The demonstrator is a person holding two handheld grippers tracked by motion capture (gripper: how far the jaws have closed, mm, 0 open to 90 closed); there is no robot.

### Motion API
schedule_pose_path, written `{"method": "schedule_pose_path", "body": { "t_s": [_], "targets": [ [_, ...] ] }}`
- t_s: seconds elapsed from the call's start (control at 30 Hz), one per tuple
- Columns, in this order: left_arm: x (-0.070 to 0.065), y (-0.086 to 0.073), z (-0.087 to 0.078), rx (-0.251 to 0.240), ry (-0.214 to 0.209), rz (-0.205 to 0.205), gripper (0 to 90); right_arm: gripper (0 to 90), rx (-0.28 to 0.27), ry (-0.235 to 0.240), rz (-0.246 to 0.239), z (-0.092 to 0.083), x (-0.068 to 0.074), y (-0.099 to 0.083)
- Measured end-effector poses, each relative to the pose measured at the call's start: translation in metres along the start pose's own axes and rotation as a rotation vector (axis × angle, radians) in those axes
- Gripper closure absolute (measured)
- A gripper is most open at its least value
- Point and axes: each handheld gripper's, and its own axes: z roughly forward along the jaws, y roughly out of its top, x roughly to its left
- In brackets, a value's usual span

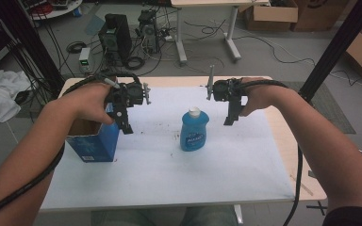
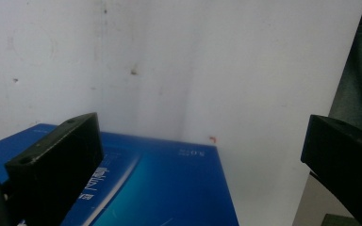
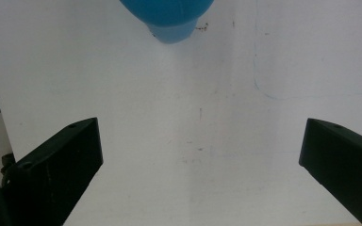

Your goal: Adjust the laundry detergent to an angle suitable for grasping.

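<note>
In the high view the left hand (image 1: 87, 101) covers part of the box (image 1: 94, 143) opening, so its contents cannot be told. The bottle (image 1: 194, 130) label is too small to read. In the right gripper view the top edge cuts off most of the bottle (image 3: 169, 16). In the left gripper view the bottom edge crops the box (image 2: 169, 188), its print blurred.

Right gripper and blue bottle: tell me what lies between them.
Nothing: in the high view only bare white table sheet separates the right gripper from the blue bottle.
</note>
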Motion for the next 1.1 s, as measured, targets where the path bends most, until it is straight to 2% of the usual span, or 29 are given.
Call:
{"method": "schedule_pose_path", "body": {
  "t_s": [0.17, 0.3, 0.47, 0.5, 0.67, 0.8, 1.1],
  "targets": [
    [-0.004, -0.003, 0.000, -0.005, -0.008, -0.004, 0.1, 0.0, -0.003, 0.000, 0.000, -0.002, 0.002, -0.002],
    [-0.005, -0.005, 0.003, 0.015, -0.008, -0.008, 0.1, 0.0, 0.003, -0.001, 0.004, -0.002, 0.002, -0.004],
    [-0.006, -0.006, 0.002, -0.003, -0.008, -0.004, 0.1, 0.0, -0.014, -0.003, 0.007, -0.003, 0.002, -0.005],
    [-0.006, -0.006, 0.001, 0.006, -0.007, -0.002, 0.1, 0.0, -0.014, -0.003, 0.007, -0.003, 0.002, -0.005],
    [-0.007, -0.009, 0.002, -0.014, -0.009, -0.010, 0.1, 0.0, -0.004, 0.000, 0.011, -0.001, 0.002, -0.005],
    [-0.008, -0.012, 0.001, -0.004, -0.009, -0.020, 0.1, 0.0, 0.001, -0.001, 0.000, 0.000, 0.003, -0.003],
    [-0.014, -0.011, -0.003, -0.001, -0.006, -0.022, 0.1, 0.0, -0.038, -0.018, -0.035, -0.019, 0.007, 0.003]
  ]
}}
